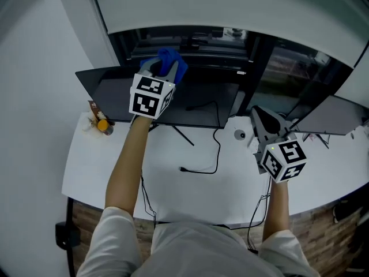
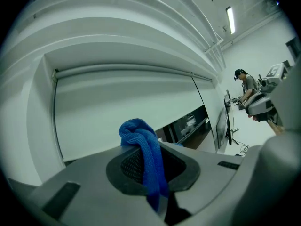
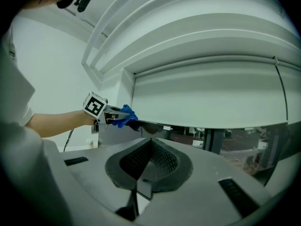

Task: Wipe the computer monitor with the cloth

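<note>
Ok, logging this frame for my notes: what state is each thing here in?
left gripper: shut on the cloth
cloth: bunched, at the monitor's top edge
right gripper: shut, empty
monitor: screen dark
cable: one end lying loose on the desk

The white desk (image 1: 115, 178) carries a black cable (image 1: 202, 171), the monitor (image 1: 115, 97) and perhaps a small orange bottle (image 1: 104, 126)

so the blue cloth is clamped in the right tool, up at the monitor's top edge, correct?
Not quite: the left tool is shut on the blue cloth, as the left gripper view shows. The right tool is shut with nothing in it. The rest holds: the cloth is up at the monitor's top edge.
</note>
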`<act>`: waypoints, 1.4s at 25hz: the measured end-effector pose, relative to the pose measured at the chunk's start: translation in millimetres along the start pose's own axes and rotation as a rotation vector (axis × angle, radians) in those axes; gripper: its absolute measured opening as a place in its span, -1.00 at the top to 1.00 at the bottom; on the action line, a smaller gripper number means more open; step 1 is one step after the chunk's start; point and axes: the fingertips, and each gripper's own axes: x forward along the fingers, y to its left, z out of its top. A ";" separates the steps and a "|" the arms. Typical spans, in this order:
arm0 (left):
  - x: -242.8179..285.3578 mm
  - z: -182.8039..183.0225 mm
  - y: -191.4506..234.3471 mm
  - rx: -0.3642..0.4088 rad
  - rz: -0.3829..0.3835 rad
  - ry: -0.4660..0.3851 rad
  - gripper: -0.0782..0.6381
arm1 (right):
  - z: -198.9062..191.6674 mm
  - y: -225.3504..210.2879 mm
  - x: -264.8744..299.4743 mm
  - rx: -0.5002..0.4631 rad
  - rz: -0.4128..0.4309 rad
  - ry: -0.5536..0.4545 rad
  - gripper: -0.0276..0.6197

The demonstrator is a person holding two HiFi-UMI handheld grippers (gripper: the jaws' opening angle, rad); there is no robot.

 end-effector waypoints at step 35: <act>-22.2 47.2 -63.6 0.034 -0.031 -0.146 0.64 | -4.1 -6.5 -8.9 0.115 0.061 -0.020 0.91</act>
